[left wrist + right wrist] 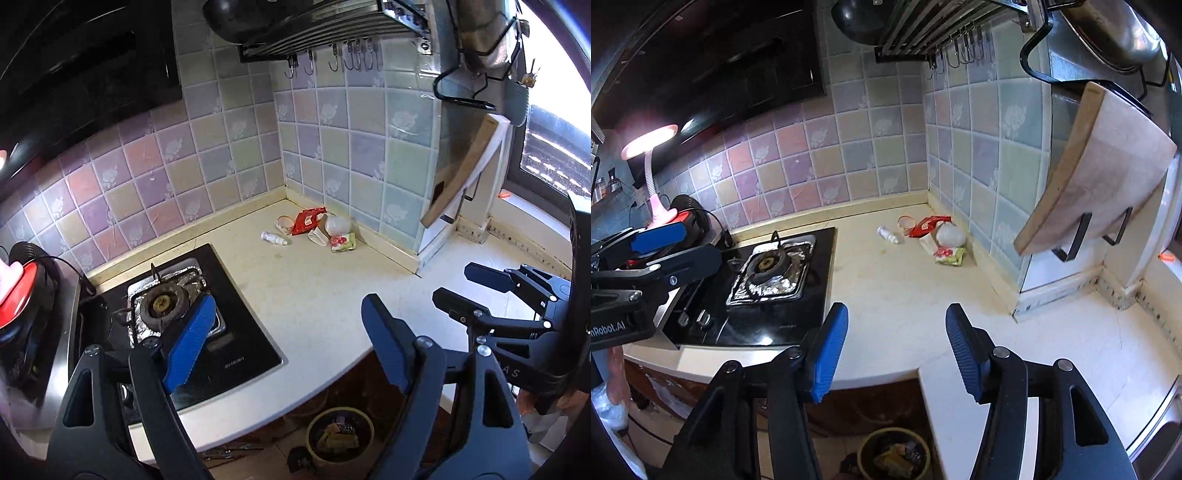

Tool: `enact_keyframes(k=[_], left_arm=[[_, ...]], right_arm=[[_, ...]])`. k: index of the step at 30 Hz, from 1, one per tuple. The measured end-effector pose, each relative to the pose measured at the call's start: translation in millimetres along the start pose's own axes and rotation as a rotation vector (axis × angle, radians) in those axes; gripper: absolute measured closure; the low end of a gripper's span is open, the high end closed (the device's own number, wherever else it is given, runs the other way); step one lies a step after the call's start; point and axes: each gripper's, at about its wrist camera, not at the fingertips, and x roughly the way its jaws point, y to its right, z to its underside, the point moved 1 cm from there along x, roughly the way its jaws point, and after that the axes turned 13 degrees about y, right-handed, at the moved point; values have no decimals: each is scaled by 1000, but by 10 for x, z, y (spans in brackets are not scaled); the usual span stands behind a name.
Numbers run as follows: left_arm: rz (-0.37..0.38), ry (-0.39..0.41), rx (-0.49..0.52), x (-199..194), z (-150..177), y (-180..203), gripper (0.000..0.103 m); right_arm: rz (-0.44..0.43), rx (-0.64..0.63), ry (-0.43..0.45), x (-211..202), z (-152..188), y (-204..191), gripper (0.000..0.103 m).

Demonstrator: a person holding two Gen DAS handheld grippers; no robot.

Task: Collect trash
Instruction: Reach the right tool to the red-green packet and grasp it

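Reaching the far corner is the main hazard from here: the trash lies against the tiled wall at the back of the desk, well apart from both grippers, and a low, hurried approach could sweep the light pieces sideways instead of capturing them. The left gripper has its jaws spread wide with nothing between them; the right gripper also stands open and empty. The pile comprises a red wrapper, a small white bottle lying on its side, a loop of pale band, a white crumpled bag, a folded white piece and a green-and-red packet. The bottle can roll when nudged, since it rests on its round side. The thin band and wrapper lie flat and may slip out of broad pads. The stove burner with its foil tray sits to the left of the approach path, and a cutting board hangs out from the right wall; either could be struck by a wide swing. The trash bin stands on the floor below the desk edge, so a drop made too early would land on the floor. Hard to make out: the pieces overlap, so the exact count is uncertain, and the print on the packets is unreadable. The bin is partly hidden behind the jaws, and its contents are indistinct.
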Motion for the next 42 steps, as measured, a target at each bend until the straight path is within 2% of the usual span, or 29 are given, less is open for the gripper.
enact_keyframes(k=[4,9,19,22,26,30,34,42], left_arm=[[15,-26,-1,456,-120,-158,23],[61,-71,25,1301,-241,-367,23],[228,-233,-40,3254,-195,-774,23],[238,-298,-96,3882,-114,-906,24],[203,-348,-165,4514,9,-1036,24],[181,-363,-193,4880,112,-1060,24],[162,-387,-205,5179,223,-1042,24],[134,-394,-242,5395,356,-1011,24]], right_arm=[[30,8,-15,390,-89,120,44],[86,25,-35,1027,-196,214,39],[234,135,-180,2857,-167,464,39],[264,176,-210,3301,-109,579,39],[304,203,-240,3835,-41,743,39],[350,198,-268,4256,44,906,39],[372,206,-301,4495,134,1009,39],[376,248,-350,4857,336,1156,39]])
